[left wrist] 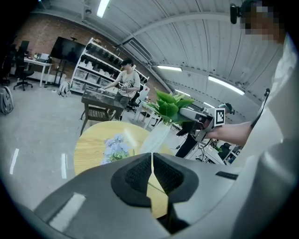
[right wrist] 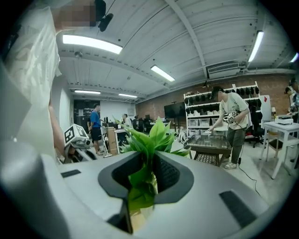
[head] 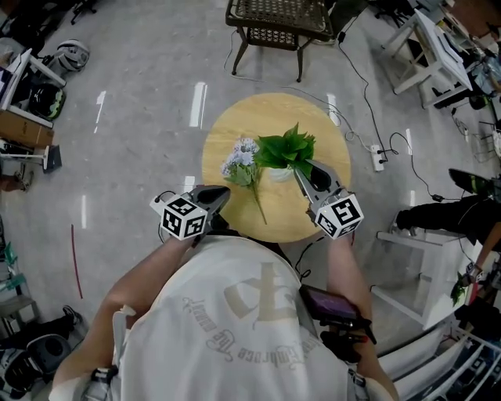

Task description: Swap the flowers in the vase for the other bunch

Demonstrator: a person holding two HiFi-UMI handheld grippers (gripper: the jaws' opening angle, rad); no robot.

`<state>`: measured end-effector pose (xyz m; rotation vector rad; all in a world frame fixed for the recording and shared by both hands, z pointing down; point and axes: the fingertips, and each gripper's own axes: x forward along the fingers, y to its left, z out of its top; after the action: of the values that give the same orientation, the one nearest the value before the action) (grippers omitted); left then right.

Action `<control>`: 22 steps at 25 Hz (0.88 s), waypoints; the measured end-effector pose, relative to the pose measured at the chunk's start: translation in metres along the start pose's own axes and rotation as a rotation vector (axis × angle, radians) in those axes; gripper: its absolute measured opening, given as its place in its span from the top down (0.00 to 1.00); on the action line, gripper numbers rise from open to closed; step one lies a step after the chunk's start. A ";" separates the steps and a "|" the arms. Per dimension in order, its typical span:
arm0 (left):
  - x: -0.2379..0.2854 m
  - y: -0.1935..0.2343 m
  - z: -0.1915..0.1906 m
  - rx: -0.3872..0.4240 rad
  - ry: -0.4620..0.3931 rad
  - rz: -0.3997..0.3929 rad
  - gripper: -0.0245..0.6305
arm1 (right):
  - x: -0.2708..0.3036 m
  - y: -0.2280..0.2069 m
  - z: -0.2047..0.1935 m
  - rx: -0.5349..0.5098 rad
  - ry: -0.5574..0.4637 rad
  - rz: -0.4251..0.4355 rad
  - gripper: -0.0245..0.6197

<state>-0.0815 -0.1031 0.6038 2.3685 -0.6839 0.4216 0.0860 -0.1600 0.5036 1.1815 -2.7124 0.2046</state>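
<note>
Nearest the person, the left gripper (head: 221,190) hovers over the near-left edge of the round pale wooden counter (head: 235,117). Its fingers are clenched together, pad against pad, with nothing between them, as the left gripper view (left wrist: 152,161) shows.

A little further in and to the right, the right gripper (head: 300,168) reaches across the counter. In the right gripper view (right wrist: 150,161) its fingers are parted a little. The bunch of green leafy stems (right wrist: 152,135) stands in the gap, and the pads show no clear squeeze on it.

That green bunch (head: 286,146) rises from the pale translucent vase (head: 279,174), which stands near the middle of the counter. The left gripper view shows the vase (left wrist: 158,137) under the leaves (left wrist: 170,105).

Just left of the vase, the bunch of pale lilac flowers (head: 241,159) lies flat on the wood. Its blooms point away from the person and its thin stem trails back toward the near edge. It appears beside the vase in the left gripper view too (left wrist: 114,148).

Beyond the counter, a dark woven chair (head: 274,16) stands on the grey floor. Off to the right, a white power strip (head: 378,159) lies on the floor with its cable.
</note>
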 end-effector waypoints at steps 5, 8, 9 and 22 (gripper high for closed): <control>0.001 -0.001 0.001 0.008 0.010 -0.025 0.94 | -0.003 0.006 0.002 -0.002 0.004 0.000 0.82; -0.009 0.006 0.004 0.013 0.010 -0.033 0.94 | 0.005 0.012 0.006 0.002 -0.001 -0.004 0.81; -0.013 0.010 0.006 0.014 0.008 -0.030 0.94 | 0.010 0.014 0.008 0.005 -0.004 0.001 0.80; 0.016 -0.005 0.004 0.031 0.035 -0.069 0.94 | -0.020 -0.003 0.000 0.054 -0.007 -0.012 0.73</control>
<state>-0.0652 -0.1085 0.6054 2.4007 -0.5817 0.4460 0.1021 -0.1479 0.4996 1.2154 -2.7210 0.2745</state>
